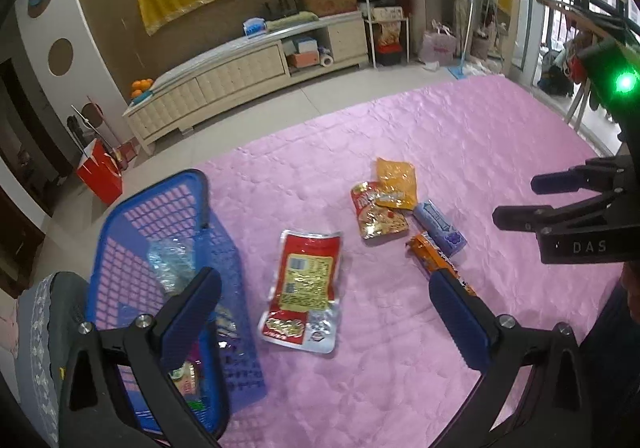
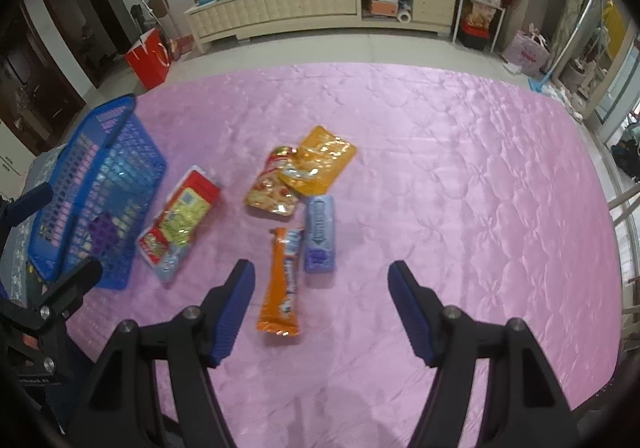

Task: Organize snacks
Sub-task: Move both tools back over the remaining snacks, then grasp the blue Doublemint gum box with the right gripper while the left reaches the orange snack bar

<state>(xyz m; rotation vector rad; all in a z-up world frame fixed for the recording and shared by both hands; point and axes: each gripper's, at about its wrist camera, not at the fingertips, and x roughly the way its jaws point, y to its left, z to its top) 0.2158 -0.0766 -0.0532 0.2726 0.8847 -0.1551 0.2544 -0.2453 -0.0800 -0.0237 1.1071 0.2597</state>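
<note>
Your pink quilted cloth (image 2: 440,168) fronts a cream cabinet (image 2: 312,4); left gripper (image 1: 324,288) and right gripper (image 2: 322,280) both spread, empty; blue basket (image 2: 100,188) beside the snack packets (image 2: 280,272).

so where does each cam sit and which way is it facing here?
Left wrist: on the left gripper, looking forward and down over the blue basket and red packet; own open fingers show, right gripper at right edge.
Right wrist: on the right gripper, above the orange packet; left gripper at left edge.
Shared: pink cloth, basket, snacks, cabinet.
</note>
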